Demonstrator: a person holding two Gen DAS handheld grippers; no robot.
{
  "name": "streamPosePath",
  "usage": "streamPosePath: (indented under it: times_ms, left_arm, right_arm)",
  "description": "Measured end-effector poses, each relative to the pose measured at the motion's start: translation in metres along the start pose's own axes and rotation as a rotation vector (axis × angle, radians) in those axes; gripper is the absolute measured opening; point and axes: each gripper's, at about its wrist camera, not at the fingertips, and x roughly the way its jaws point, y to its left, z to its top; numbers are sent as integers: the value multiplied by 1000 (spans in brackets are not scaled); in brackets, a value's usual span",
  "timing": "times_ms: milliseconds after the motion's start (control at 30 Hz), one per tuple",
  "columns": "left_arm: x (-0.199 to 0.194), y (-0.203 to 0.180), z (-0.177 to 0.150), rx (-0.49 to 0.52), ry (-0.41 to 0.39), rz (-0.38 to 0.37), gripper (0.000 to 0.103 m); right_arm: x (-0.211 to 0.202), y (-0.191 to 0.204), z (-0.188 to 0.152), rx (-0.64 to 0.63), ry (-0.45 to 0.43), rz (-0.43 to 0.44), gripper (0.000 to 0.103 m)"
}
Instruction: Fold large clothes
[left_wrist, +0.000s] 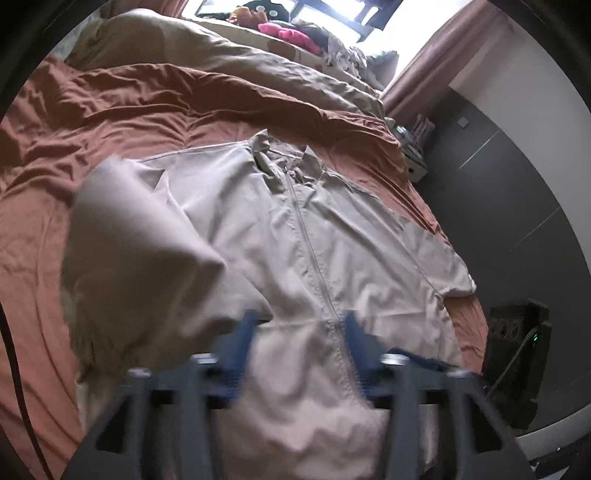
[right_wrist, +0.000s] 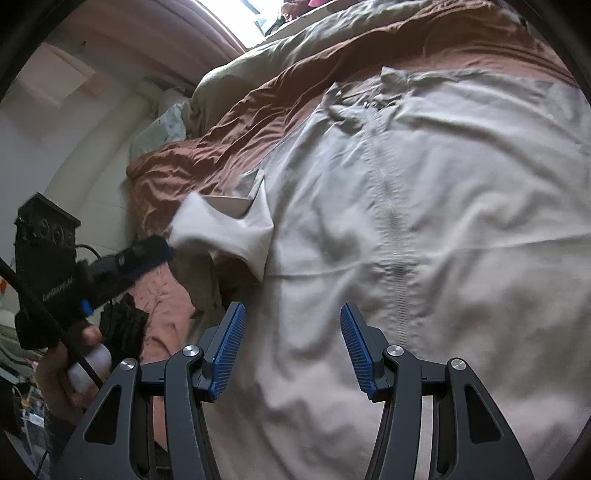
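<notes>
Now, with the beige jacket (right_wrist: 424, 229) spread zip-up on the bed (left_wrist: 110, 122), both grippers' fingers hang released over its near hem, so grasping matching hem corners, blurred as they seem, should fold evenly.

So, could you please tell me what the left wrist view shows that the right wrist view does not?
Left wrist only: pink clothes by the window, and the left gripper open over the jacket. Right wrist only: a hand holding that gripper, and the open right gripper. Both: the beige zipped jacket on the rust sheet.
</notes>
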Motion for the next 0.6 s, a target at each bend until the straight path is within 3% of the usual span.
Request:
streamPosePath:
  times_ms: [33, 100, 200, 367, 600]
  left_arm:
    - [-5, 1, -4, -6, -12, 1, 79]
    - [-21, 6, -11, -25, -45, 23, 83]
    - [-51, 25, -22, -61, -90, 61, 83]
    - [-93, 65, -43, -115, -141, 193, 83]
    - [-141, 120, -92, -207, -179, 283, 83]
  right_arm:
    - [-6, 2, -2, -6, -3, -5, 52]
    - [-11, 10, -5, -20, -3, -9, 52]
    - [-11, 25, -8, -52, 3, 1, 52]
    - [2, 72, -8, -152, 13, 49, 52]
    - [49, 143, -13, -316, 82, 63, 52]
